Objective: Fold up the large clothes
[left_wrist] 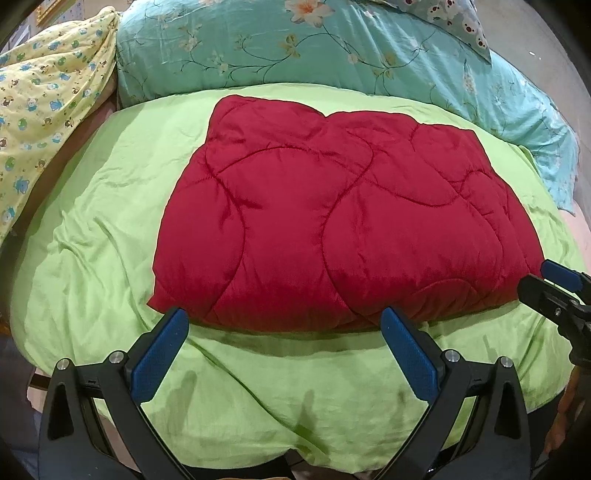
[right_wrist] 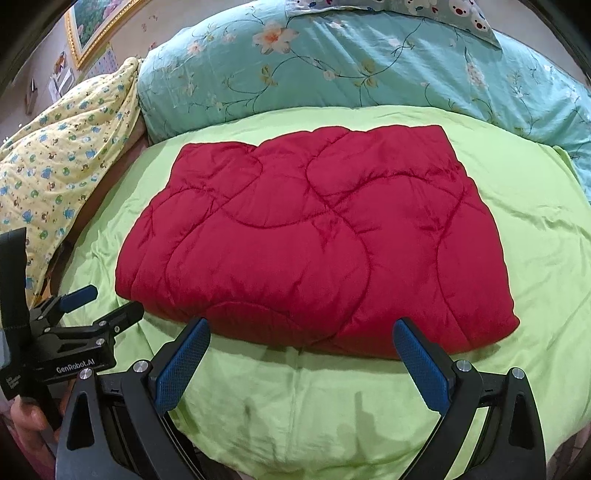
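Observation:
A red quilted blanket (left_wrist: 332, 221) (right_wrist: 314, 236) lies folded into a thick rectangle on the lime green sheet (left_wrist: 92, 229) (right_wrist: 535, 221). My left gripper (left_wrist: 284, 321) hovers just before the blanket's near edge, open, with nothing between its blue pads. My right gripper (right_wrist: 303, 330) is also open and empty, just short of the near edge further right. In the left wrist view the right gripper (left_wrist: 554, 284) enters from the right beside the blanket's near right corner. In the right wrist view the left gripper (right_wrist: 99, 299) shows at the left, near the blanket's near left corner.
A teal floral duvet (left_wrist: 295, 48) (right_wrist: 351, 62) is piled behind the blanket. A yellow bear-print cover (left_wrist: 48, 103) (right_wrist: 66, 162) lies at the left. A patterned pillow (left_wrist: 454, 18) sits at the back right. A hand (right_wrist: 27, 417) holds the left gripper's handle. A framed picture (right_wrist: 99, 26) hangs on the wall.

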The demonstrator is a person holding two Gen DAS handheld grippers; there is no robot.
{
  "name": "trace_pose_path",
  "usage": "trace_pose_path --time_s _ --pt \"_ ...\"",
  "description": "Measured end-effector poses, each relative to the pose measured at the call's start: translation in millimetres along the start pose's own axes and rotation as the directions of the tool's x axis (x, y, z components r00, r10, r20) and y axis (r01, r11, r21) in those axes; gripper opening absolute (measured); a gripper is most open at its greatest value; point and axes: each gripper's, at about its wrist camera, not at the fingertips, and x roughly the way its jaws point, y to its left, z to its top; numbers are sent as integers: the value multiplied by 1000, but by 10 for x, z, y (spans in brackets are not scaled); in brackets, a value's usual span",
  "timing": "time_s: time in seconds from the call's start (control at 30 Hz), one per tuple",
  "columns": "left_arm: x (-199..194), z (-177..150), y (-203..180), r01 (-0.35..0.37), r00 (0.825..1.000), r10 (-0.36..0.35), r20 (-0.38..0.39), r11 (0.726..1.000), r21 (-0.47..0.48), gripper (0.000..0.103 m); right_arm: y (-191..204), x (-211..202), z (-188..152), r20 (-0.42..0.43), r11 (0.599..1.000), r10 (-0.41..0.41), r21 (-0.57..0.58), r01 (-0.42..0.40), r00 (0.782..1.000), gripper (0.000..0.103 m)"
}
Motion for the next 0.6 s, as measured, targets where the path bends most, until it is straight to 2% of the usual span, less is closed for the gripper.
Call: trace_pose_path --time_s 0.6 --pt "30 37 -10 6 1000 -6 -1 1000 0 103 -25 60 64 1 1000 7 12 -7 1000 100"
